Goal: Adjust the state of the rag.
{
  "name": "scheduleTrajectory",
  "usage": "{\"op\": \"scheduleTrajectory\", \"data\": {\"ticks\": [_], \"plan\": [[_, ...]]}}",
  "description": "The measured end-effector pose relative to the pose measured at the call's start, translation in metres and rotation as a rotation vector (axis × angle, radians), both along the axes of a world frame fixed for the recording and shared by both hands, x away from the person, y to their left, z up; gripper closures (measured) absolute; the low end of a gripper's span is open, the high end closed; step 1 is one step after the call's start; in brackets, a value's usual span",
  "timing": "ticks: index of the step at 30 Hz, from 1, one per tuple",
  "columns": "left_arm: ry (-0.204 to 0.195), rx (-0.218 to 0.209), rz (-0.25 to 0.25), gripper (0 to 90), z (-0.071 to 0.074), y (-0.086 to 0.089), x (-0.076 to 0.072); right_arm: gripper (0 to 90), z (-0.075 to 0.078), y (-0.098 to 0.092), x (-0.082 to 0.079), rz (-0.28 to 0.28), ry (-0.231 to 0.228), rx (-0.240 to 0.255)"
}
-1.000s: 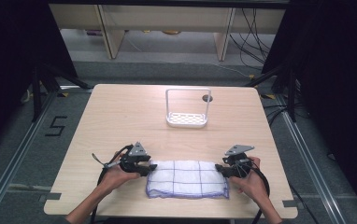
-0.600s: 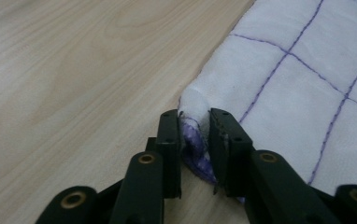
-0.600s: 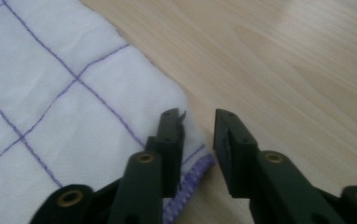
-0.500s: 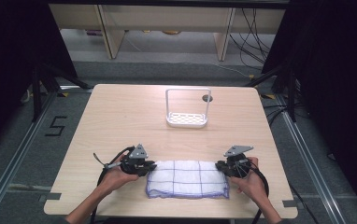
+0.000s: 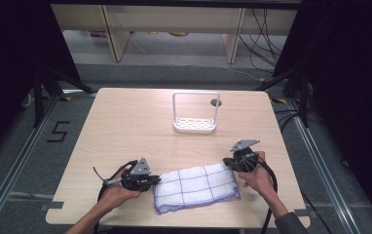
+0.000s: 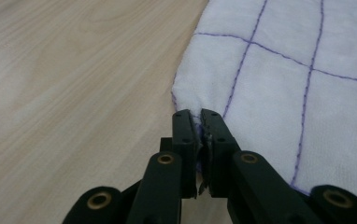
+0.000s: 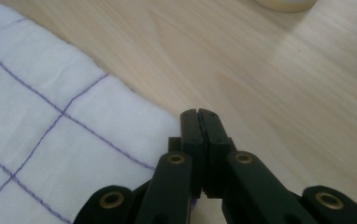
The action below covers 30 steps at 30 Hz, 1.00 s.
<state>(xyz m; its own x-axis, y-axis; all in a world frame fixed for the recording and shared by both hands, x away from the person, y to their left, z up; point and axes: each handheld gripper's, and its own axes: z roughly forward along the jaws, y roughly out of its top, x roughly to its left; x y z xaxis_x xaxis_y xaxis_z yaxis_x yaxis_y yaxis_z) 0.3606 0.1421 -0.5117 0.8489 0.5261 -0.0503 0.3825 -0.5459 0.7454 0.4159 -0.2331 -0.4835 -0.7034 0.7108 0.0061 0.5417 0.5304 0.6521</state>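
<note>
From above, a white cloth (image 5: 196,188) is seen lying on the near part of the table (image 5: 125,126), with the left gripper (image 5: 151,181) at its left end and the right gripper (image 5: 229,165) at its right end. In the left gripper view, the jaws have just been closed and the cloth's edge (image 6: 200,122) is pinched between them. In the right gripper view, the jaws have just been closed tight at the cloth's corner (image 7: 120,126), but it cannot be told if any cloth is caught there.
</note>
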Motion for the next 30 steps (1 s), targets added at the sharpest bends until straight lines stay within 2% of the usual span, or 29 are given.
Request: {"op": "scheduleTrajectory", "data": {"ticks": [1, 2, 3, 4, 5, 6, 7, 8, 9, 10, 11, 12, 14, 15, 16, 17, 18, 19, 20, 21, 22, 25, 26, 27, 28, 30], "plan": [[0.01, -0.026, 0.005, 84.6, 0.0, 0.0, -0.003, 90.0, 0.002, 0.002, 0.003, -0.016, 0.02, -0.01], [0.008, -0.03, 0.004, 84.6, -0.001, 0.0, -0.005, 90.0, 0.004, 0.004, 0.006, -0.016, 0.021, -0.023], [0.006, -0.017, -0.002, 84.6, 0.0, 0.001, -0.007, 90.0, 0.006, 0.006, 0.011, -0.001, 0.022, -0.025], [0.003, -0.027, -0.003, 84.6, 0.0, 0.0, -0.01, 90.0, 0.007, 0.008, 0.015, -0.001, 0.02, -0.031], [0.005, -0.03, -0.004, 84.6, 0.0, -0.001, -0.013, 90.0, 0.006, 0.011, 0.019, 0.003, 0.004, -0.022], [0.005, -0.035, -0.001, 84.5, 0.0, -0.001, -0.016, 90.0, 0.008, 0.014, 0.023, -0.001, 0.024, -0.04], [0.011, -0.038, -0.003, 84.5, 0.001, -0.001, -0.019, 90.0, 0.007, 0.016, 0.03, 0.017, -0.01, -0.035], [0.016, -0.049, -0.001, 84.5, 0.001, -0.002, -0.022, 90.0, 0.009, 0.023, 0.04, 0.017, -0.01, -0.041], [0.013, -0.051, -0.007, 84.5, 0.001, -0.003, -0.024, 90.0, 0.009, 0.023, 0.04, 0.017, -0.01, -0.041], [0.015, -0.049, -0.011, 84.4, 0.002, -0.004, -0.029, 90.0, 0.011, 0.026, 0.043, 0.016, 0.006, -0.05], [0.017, -0.048, -0.009, 84.4, 0.002, -0.005, -0.032, 90.0, 0.012, 0.03, 0.051, 0.034, -0.018, -0.065], [0.004, -0.031, -0.042, 84.3, 0.002, -0.005, -0.034, 90.0, 0.012, 0.034, 0.055, 0.038, -0.023, -0.058], [0.0, -0.022, -0.038, 83.9, 0.0, -0.005, -0.036, 90.0, 0.014, 0.043, 0.061, 0.042, 0.005, -0.052], [0.014, -0.042, -0.023, 83.7, -0.001, -0.005, -0.037, 89.8, 0.018, 0.046, 0.061, 0.032, 0.033, -0.052], [0.006, -0.033, -0.029, 83.7, -0.001, -0.004, -0.035, 88.6, 0.018, 0.046, 0.061, 0.046, 0.008, -0.035], [0.023, -0.05, -0.012, 83.6, -0.001, -0.004, -0.036, 86.7, 0.021, 0.045, 0.059, 0.046, 0.025, -0.02], [0.01, -0.046, -0.022, 83.6, -0.001, -0.004, -0.035, 83.9, 0.022, 0.044, 0.057, 0.038, 0.007, -0.006], [0.012, -0.043, -0.02, 83.6, -0.001, -0.004, -0.035, 77.1, 0.023, 0.042, 0.054, 0.038, 0.008, -0.003], [0.019, -0.055, -0.01, 83.6, -0.002, -0.005, -0.035, 75.0, 0.025, 0.037, 0.05, 0.022, 0.036, -0.018], [0.022, -0.049, -0.008, 83.6, -0.002, -0.005, -0.036, 73.5, 0.023, 0.035, 0.046, 0.004, 0.021, -0.002], [0.011, -0.042, -0.022, 83.5, -0.001, -0.005, -0.035, 71.3, 0.025, 0.031, 0.043, 0.031, 0.025, -0.01], [0.011, -0.043, -0.018, 83.5, -0.002, -0.005, -0.035, 65.3, 0.022, 0.023, 0.032, -0.003, 0.069, -0.012], [0.009, -0.042, -0.018, 83.5, -0.002, -0.005, -0.035, 63.8, 0.019, 0.02, 0.031, 0.004, 0.06, -0.012], [0.008, -0.04, -0.018, 83.4, -0.002, -0.005, -0.035, 61.8, 0.016, 0.018, 0.029, -0.021, 0.06, 0.001], [0.009, -0.04, -0.016, 83.4, -0.002, -0.005, -0.035, 60.8, 0.015, 0.017, 0.028, -0.033, 0.069, -0.007], [0.009, -0.041, -0.015, 83.2, -0.002, -0.005, -0.035, 57.0, 0.008, 0.013, 0.026, -0.055, 0.106, -0.014]]}}
